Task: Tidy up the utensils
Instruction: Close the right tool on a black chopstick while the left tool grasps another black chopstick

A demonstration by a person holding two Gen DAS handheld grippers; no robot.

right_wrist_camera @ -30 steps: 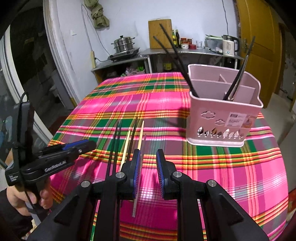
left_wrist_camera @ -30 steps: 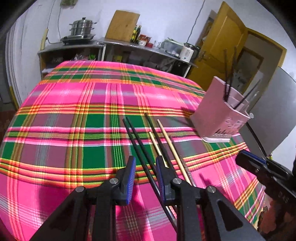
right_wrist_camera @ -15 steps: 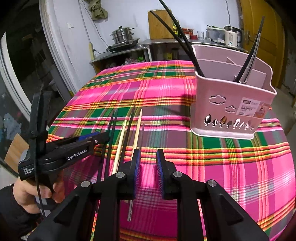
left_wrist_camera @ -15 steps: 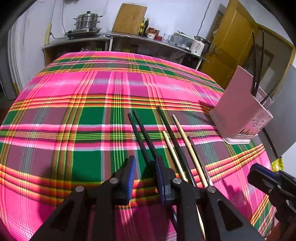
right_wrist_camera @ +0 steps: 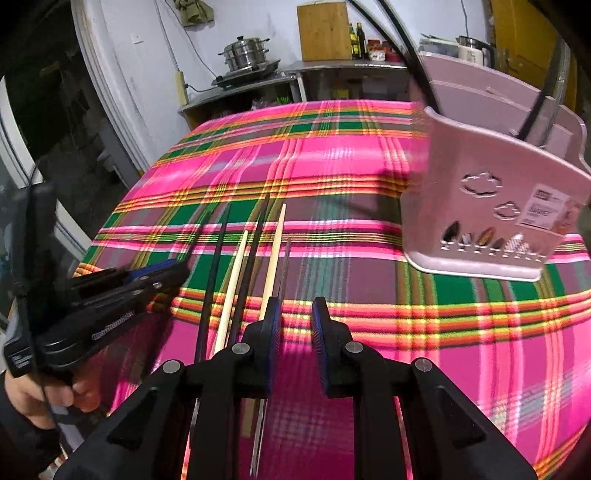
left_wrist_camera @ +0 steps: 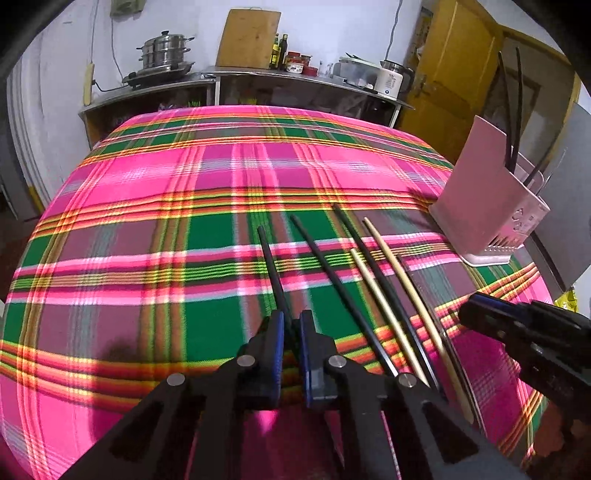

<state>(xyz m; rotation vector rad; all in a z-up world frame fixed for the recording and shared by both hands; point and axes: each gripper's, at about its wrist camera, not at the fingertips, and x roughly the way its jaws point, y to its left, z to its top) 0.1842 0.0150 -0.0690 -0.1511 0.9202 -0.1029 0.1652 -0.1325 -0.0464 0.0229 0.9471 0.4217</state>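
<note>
**A:** What is the setting?

**B:** A tabletop (left_wrist_camera: 122,229) under a pink and green plaid cloth, in a kitchen. Far back, at the top of both views, a steel counter (left_wrist_camera: 295,79) carries a stacked steamer pot (left_wrist_camera: 164,50), a wooden cutting board (left_wrist_camera: 247,33), bottles and a kettle; a yellow door (left_wrist_camera: 450,85) stands at upper right in the left view.

**B:** Nearest, at the lower centre of the left view, the left hand-held gripper (left_wrist_camera: 291,325) has its blue pads drawn close, pinched on a black chopstick (left_wrist_camera: 271,262) that runs from between them up the frame.

**A:** What lies around it?

**B:** Just right of it lie a second black chopstick (left_wrist_camera: 332,280), a third one (left_wrist_camera: 369,258), and two pale wooden chopsticks (left_wrist_camera: 399,266), all roughly parallel on the cloth and angled toward upper left. Nothing lies across them.

**A:** And the right one?

**B:** The right hand-held gripper (right_wrist_camera: 295,325) sits at lower centre of its own view, pads apart with nothing between them. Its left pad is just beside a pale chopstick and a thin grey stick (right_wrist_camera: 284,266); whether they touch I cannot tell.

**A:** Where is the holder?

**B:** The pink utensil basket (right_wrist_camera: 487,206) stands farther off, at the right of both views, with dark chopsticks upright inside. Only the right view shows its cloud cut-outs and label, and the person's hand (right_wrist_camera: 40,395) at lower left gripping the left tool.
</note>
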